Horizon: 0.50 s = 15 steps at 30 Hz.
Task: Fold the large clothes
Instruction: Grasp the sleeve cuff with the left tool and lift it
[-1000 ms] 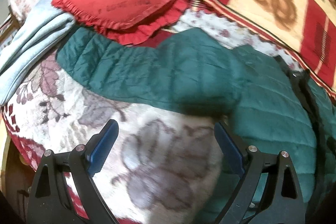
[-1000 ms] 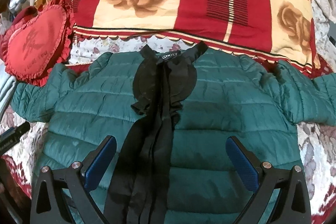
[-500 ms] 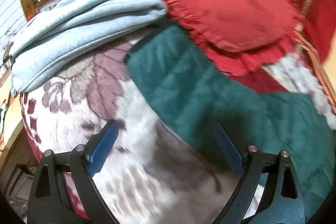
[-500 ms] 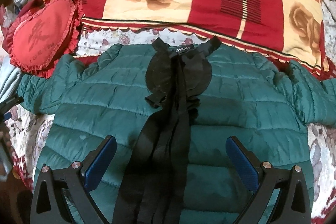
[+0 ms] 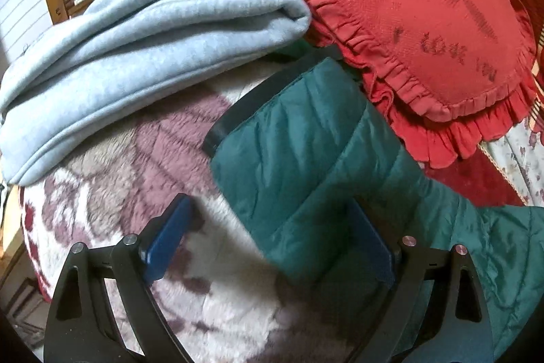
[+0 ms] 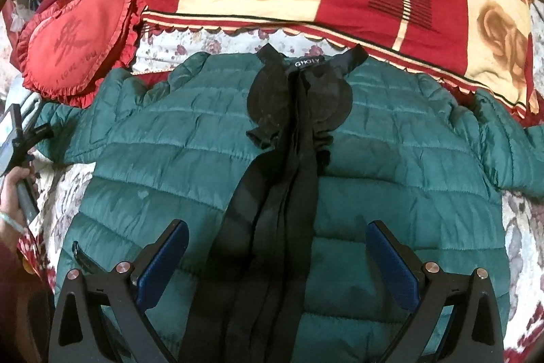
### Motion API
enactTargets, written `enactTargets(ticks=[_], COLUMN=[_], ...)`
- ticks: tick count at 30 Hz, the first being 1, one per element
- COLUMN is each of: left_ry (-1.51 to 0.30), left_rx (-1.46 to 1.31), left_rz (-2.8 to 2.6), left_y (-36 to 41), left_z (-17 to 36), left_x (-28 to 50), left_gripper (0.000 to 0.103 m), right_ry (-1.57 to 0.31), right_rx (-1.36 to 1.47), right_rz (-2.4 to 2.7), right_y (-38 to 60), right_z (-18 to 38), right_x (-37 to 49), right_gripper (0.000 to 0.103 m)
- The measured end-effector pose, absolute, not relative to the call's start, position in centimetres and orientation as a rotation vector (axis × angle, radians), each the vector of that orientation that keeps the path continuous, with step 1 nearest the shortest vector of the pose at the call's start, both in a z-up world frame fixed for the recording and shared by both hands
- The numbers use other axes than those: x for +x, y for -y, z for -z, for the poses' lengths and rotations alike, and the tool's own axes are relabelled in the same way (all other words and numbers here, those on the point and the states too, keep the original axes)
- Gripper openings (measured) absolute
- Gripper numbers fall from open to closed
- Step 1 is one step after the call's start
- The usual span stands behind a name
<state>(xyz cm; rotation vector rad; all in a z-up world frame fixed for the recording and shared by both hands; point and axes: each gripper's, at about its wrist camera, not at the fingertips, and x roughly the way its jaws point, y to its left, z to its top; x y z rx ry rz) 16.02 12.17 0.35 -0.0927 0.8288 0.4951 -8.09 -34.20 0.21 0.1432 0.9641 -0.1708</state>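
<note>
We have the green puffer jacket (image 6: 190,165) spread flat and face-up on the bed (image 5: 112,193), sleeves out, ready for folding. Our left tool (image 5: 268,240) gapes empty over the sleeve cuff (image 5: 272,104) to pinch it; our right tool (image 6: 278,261) hovers wide, empty, above the hem.

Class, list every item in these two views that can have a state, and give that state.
Green jacket: spread flat, unfolded.
Left sleeve: stretched out, cuff between open pads.
Left gripper: open.
Right gripper: open, above jacket.
Blue blanket: folded.
Heart cushion: lying flat.
</note>
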Motion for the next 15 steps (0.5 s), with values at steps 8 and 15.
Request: enactTargets(ticks=[8,15], left_ry=[-0.878,-0.834], left_rx=[-0.201,-0.265], left_rz=[-0.345,-0.144], left_y=[-12.1,-9.0], left_z=[0.0,-3.9], left_x=[17.2,13.1], left_gripper=[0.014,0.009], right_ry=[-0.980,-0.962], right_rx=[0.156,0.165], right_rz=[0.155,0.164], right_y=[34.0,35.0], right_z=[0.2,-0.4], right_x=[-8.1,-9.3], right_gripper=[0.103,0.103])
